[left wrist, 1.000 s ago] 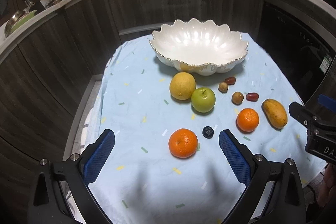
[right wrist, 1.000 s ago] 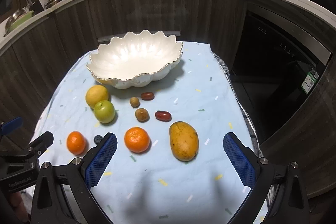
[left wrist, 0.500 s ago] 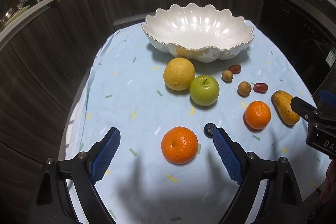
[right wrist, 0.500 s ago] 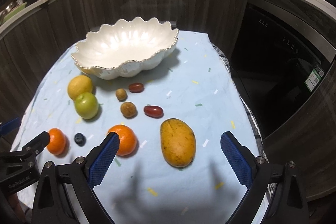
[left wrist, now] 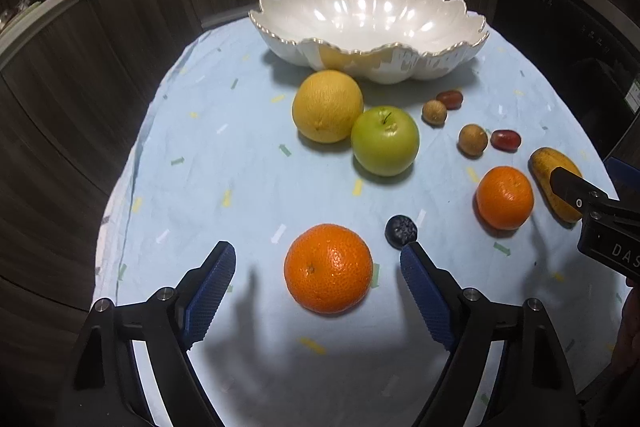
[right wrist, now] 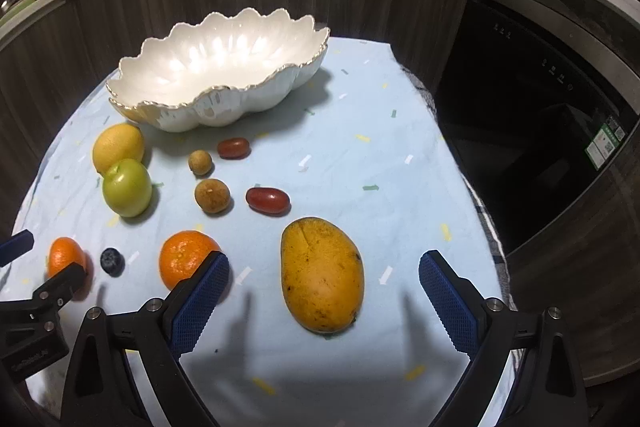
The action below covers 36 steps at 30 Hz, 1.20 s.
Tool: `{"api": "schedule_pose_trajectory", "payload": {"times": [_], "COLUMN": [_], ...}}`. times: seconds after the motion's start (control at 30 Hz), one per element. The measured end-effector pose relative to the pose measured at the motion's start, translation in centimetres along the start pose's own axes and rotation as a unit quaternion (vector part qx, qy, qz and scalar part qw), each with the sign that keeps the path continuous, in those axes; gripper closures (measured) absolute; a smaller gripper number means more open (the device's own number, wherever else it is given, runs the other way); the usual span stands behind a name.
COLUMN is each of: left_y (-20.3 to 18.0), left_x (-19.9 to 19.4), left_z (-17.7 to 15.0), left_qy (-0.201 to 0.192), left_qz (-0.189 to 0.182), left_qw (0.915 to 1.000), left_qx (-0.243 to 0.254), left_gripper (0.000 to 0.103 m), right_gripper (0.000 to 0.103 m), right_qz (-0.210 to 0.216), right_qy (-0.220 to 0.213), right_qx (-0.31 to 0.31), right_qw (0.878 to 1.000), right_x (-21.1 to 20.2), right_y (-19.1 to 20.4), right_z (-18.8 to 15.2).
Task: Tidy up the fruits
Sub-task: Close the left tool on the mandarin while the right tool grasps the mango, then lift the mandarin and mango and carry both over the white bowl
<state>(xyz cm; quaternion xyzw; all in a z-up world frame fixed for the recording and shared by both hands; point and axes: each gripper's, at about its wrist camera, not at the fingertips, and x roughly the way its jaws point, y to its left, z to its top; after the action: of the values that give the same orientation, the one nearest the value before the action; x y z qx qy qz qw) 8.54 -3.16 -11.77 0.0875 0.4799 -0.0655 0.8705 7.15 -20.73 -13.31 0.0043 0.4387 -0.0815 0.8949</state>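
Left gripper [left wrist: 316, 275] closing, orange [left wrist: 328, 268] between, untouched; right gripper [right wrist: 324, 279] spread, straddling mango [right wrist: 322, 274].

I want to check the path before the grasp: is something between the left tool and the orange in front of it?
Nothing visible. The left tool is closing, with the orange between its pads, neither touching yet. The blueberry lies just beyond the right-hand pad, beside the path, not in it.

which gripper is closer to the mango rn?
Right. The right gripper straddles the mango with open jaws, pads clear of it. The left gripper, jaws closing, frames the orange, with the mango off to its right.
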Motion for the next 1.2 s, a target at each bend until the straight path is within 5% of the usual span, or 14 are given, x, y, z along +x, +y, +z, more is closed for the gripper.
{"api": "schedule_pose_trajectory", "payload": {"times": [0.37, 0.9, 1.03, 1.2], "left_y": [-0.3, -0.1, 0.0, -0.3], "left_x": [1.8, 2.0, 1.9, 1.6], "left_z": [-0.5, -0.4, -0.4, -0.4], "left_qy": [0.022, 0.021, 0.02, 0.016], "left_qz": [-0.01, -0.027, -0.031, -0.035], "left_qw": [0.9997, 0.9994, 0.9993, 0.9993], "left_qx": [-0.001, -0.007, -0.011, -0.005], "left_gripper": [0.029, 0.056, 0.057, 0.058], "right_gripper": [0.008, 0.037, 0.052, 0.053], "right_qz": [0.001, 0.035, 0.032, 0.04], "right_qy": [0.017, 0.033, 0.026, 0.023], "right_qx": [-0.002, 0.001, 0.001, -0.002], "right_qw": [1.0, 0.999, 0.999, 0.999], "right_x": [2.3, 3.8, 3.6, 3.5], "right_y": [0.0, -0.1, -0.3, -0.2], "right_z": [-0.4, -0.9, -1.0, -1.0]}}
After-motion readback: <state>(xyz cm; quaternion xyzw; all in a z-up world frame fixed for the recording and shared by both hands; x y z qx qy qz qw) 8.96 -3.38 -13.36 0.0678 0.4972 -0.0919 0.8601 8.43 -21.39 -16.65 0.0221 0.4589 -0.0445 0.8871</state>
